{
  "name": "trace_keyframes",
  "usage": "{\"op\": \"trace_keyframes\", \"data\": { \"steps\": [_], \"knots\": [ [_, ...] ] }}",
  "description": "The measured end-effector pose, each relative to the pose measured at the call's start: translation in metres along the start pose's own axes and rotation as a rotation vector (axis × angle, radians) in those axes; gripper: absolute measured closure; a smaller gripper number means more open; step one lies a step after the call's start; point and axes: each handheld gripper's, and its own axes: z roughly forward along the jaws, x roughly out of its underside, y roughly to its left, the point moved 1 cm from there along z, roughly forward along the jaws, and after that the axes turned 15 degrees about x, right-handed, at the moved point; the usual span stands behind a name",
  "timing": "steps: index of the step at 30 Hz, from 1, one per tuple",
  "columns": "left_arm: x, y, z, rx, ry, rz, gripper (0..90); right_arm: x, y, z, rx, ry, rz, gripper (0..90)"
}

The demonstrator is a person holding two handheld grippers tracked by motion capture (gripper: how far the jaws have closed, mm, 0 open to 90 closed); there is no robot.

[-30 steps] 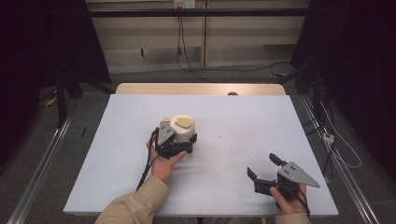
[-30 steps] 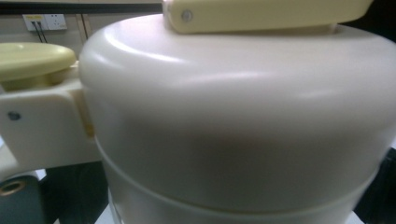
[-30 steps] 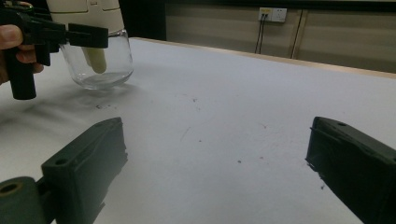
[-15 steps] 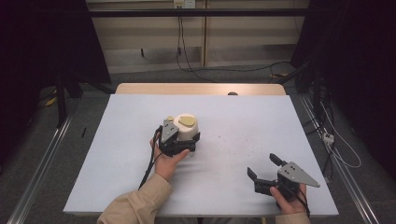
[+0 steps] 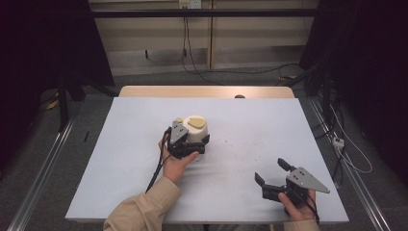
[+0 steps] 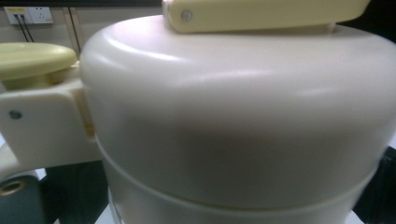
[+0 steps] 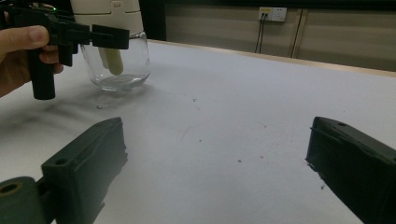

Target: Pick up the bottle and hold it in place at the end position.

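Gripping the cream-lidded clear glass jar (image 5: pixel 196 131), the left tool (image 5: pixel 188 144) closes around its lid. The right tool (image 5: pixel 272 174) rests wide open and empty on the white table (image 5: pixel 250 125)

A pale blue table (image 5: pixel 120 159) stands on grey floor; cables (image 5: pixel 190 45) hang behind by a wall socket (image 7: pixel 274 13).

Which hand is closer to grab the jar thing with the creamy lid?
Left. The left tool is already at the jar's cream lid, its jaws on either side. The right tool waits open near the table's front edge, far off.
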Motion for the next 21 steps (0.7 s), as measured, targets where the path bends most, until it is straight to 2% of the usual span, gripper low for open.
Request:
{"op": "trace_keyframes", "data": {
  "steps": [9,11,21],
  "knots": [
    [0.000,0.002,0.007,0.006,0.000,-0.015,5.1,0.000,0.000,0.000,-0.004,-0.002,-0.002,3.9],
    [0.000,0.003,0.008,0.008,0.014,-0.008,5.1,0.000,0.000,0.000,-0.004,-0.003,-0.002,3.9],
    [-0.001,0.003,0.014,0.014,0.019,-0.003,5.1,0.000,0.000,0.000,-0.006,-0.002,-0.002,3.9]
  ]
}}
